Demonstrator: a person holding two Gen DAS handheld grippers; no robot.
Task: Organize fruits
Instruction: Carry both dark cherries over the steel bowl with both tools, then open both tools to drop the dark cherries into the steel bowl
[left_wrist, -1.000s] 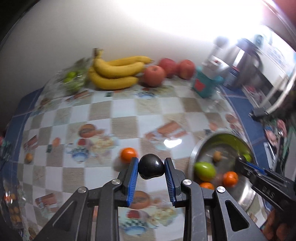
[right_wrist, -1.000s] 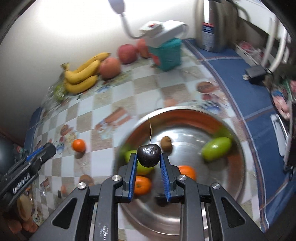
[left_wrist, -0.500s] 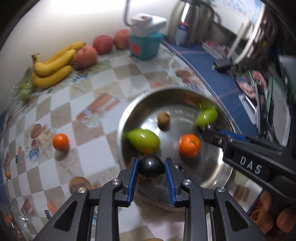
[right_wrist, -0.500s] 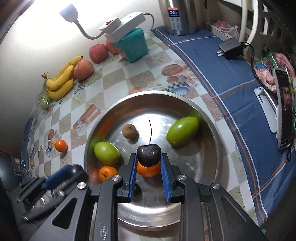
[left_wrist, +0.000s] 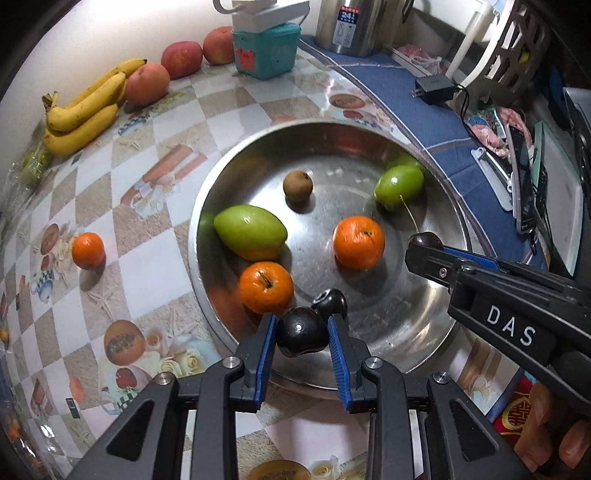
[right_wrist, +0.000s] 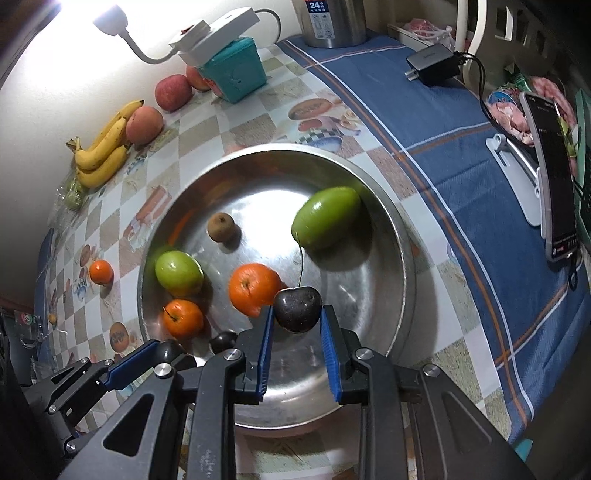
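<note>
Cherries, both dark and glossy: left gripper (left_wrist: 301, 341) pinches one stemless cherry (left_wrist: 301, 338) at the steel bowl's (left_wrist: 448, 206) near rim; right gripper (right_wrist: 295, 325) clamps a stemmed cherry (right_wrist: 297, 308) over mid-bowl. Small, soft, slippery fruit, I'd judge, so gentle jaws across the widest part.

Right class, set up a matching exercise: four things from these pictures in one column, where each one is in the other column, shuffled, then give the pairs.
Things:
1. stemmed cherry
2. lone orange
3. bananas
4. brown fruit

Places:
A. by the wall, beside an apple
B. inside the steel bowl, lying loose
C. on the tablecloth outside the bowl
D. clamped in the right tool

Pairs: 1-D, 2-C, 3-A, 4-B
</note>
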